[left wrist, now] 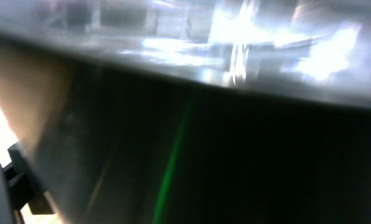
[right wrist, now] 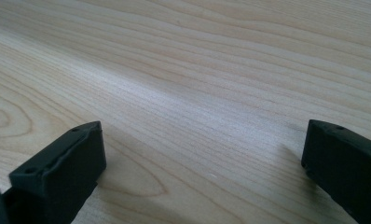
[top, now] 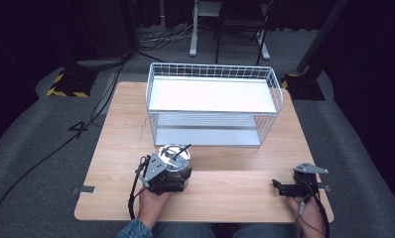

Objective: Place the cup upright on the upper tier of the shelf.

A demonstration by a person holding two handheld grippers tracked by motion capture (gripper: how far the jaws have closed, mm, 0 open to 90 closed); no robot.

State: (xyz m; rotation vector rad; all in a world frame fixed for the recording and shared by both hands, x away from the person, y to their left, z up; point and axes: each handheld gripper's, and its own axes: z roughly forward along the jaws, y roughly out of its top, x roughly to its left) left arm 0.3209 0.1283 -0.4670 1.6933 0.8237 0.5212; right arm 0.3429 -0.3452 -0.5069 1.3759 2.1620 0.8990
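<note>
Metal pot (top: pixel 174 159): sits on the wooden table (top: pixel 235 188) near the front edge, left of centre, just in front of the wire rack (top: pixel 213 104). Shiny lid with a dark knob/handle on top. Left gripper (top: pixel 173 179) is right up against the pot's near side, grey plate on top, left hand (top: pixel 153 198) behind it, cable trailing off the front-left. In the left gripper view the pot's dark curved wall (left wrist: pixel 221 163) and bright reflective rim are blurred and very close; one black jaw peeks in at lower left. Can't tell if the jaws are apart or clamped on the pot.

Right gripper (top: pixel 283 189): resting low at the table's front-right, well apart from the pot, held by the right hand (top: pixel 309 210). Its own view shows both black jaws wide apart, bare wood grain between them, holding nothing.

Rack: white, two-tier, at table's back centre, both shelves bare.
</note>
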